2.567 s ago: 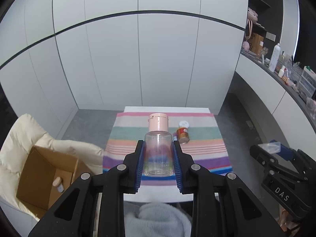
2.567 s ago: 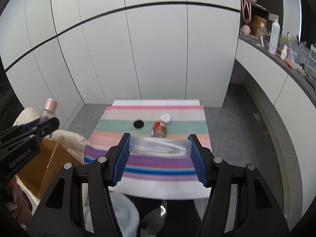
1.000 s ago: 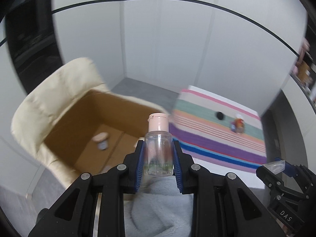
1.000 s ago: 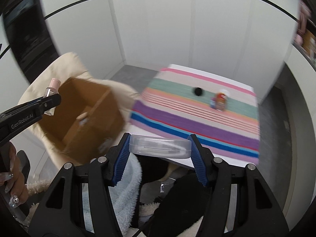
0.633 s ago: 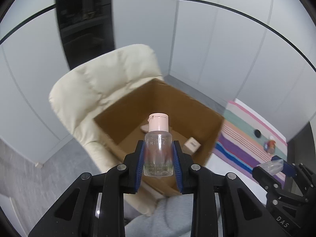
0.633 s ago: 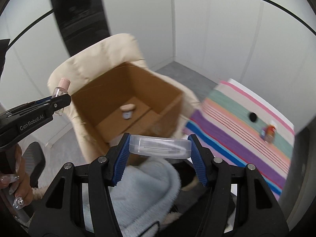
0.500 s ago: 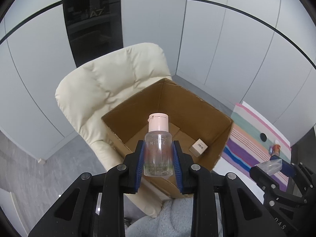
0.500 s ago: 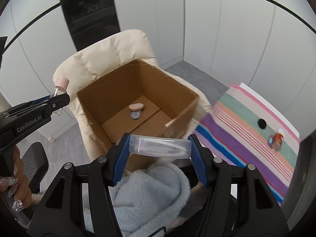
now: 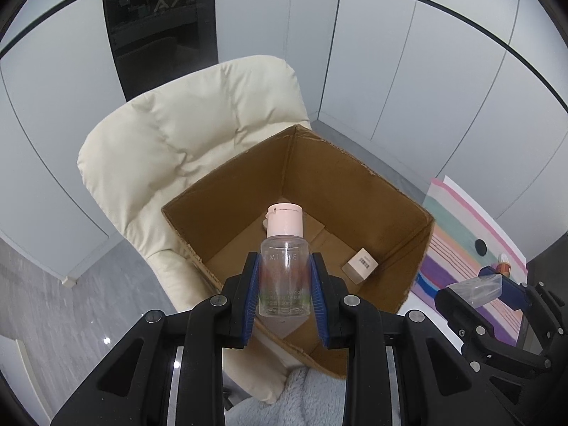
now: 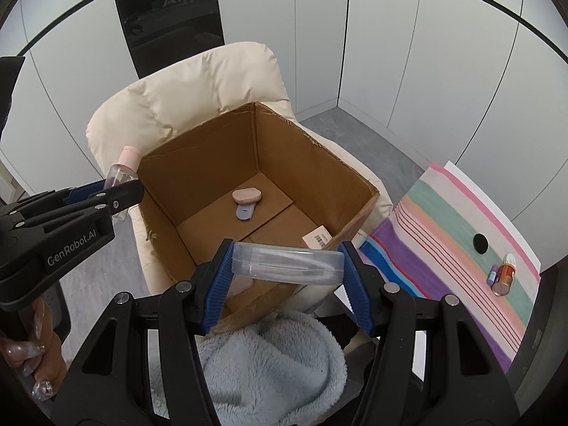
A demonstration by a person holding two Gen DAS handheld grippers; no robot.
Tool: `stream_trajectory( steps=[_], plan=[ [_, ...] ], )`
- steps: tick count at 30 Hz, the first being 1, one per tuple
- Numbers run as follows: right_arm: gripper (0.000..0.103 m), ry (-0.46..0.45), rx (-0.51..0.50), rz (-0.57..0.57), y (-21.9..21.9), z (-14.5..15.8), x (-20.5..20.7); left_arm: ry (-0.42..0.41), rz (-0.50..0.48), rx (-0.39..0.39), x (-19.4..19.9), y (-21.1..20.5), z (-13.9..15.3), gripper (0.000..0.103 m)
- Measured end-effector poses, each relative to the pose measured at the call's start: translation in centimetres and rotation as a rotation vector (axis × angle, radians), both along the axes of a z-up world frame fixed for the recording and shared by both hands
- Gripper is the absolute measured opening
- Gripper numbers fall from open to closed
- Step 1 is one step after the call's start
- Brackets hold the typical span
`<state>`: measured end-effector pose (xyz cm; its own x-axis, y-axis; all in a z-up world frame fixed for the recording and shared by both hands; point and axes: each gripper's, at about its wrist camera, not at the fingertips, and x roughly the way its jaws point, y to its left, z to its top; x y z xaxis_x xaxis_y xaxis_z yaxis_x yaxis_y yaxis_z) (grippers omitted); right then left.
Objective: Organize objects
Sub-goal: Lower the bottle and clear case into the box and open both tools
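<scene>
My left gripper (image 9: 284,284) is shut on a clear bottle with a pink cap (image 9: 284,262), upright, above the near edge of an open cardboard box (image 9: 355,184). My right gripper (image 10: 287,266) is shut on a clear plastic case (image 10: 287,263) held crosswise over the box's near right corner (image 10: 312,163). Inside the box lie a pink oval item (image 10: 246,195), a grey item (image 10: 245,211) and a small white carton (image 9: 364,264). The left gripper and bottle also show in the right wrist view (image 10: 122,177), left of the box.
The box sits on a cream padded chair (image 9: 170,135). A striped cloth on a table (image 10: 458,234) at right holds a black disc (image 10: 480,238) and a small brown bottle (image 10: 503,277). A light blue fleece (image 10: 269,365) lies below the grippers. White wall panels stand behind.
Both grippers have swung left from the striped table to over the cardboard box and moved closer to it. Each still holds its object.
</scene>
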<state>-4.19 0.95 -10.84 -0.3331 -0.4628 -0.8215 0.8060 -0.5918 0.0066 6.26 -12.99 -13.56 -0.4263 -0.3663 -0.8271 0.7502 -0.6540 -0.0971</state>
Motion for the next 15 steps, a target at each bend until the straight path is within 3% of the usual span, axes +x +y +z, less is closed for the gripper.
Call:
stream_trajectory(
  steps=[7, 8, 9, 10, 11, 13, 15],
  plan=[
    [0.061, -0.01, 0.01, 0.008, -2.6, -1.5, -2.3, -0.004, 0.014, 0.018, -2.0, -1.9, -1.6, 0.029],
    [0.061, -0.007, 0.002, 0.012, -3.1, -1.6, -2.7, 0.003, 0.002, 0.027, -2.3, -2.1, -1.8, 0.043],
    [0.07, -0.002, 0.0, 0.01, -3.4, -1.8, -3.0, 0.0, -0.006, 0.038, -2.6, -2.3, -2.0, 0.075],
    [0.081, 0.005, 0.017, 0.0, -3.8, -2.1, -3.4, -0.016, 0.002, 0.036, -2.9, -2.3, -2.2, 0.086],
    [0.099, 0.019, 0.037, -0.015, -4.2, -2.4, -3.8, -0.021, 0.022, 0.019, -2.8, -2.4, -2.2, 0.094],
    [0.1, 0.048, 0.049, -0.026, -4.4, -2.8, -4.1, -0.026, 0.025, -0.023, -2.9, -2.4, -2.0, 0.094],
    [0.101, 0.017, 0.04, -0.02, -4.5, -3.2, -4.8, -0.029, 0.028, -0.02, -3.0, -2.6, -2.2, 0.094]
  ],
)
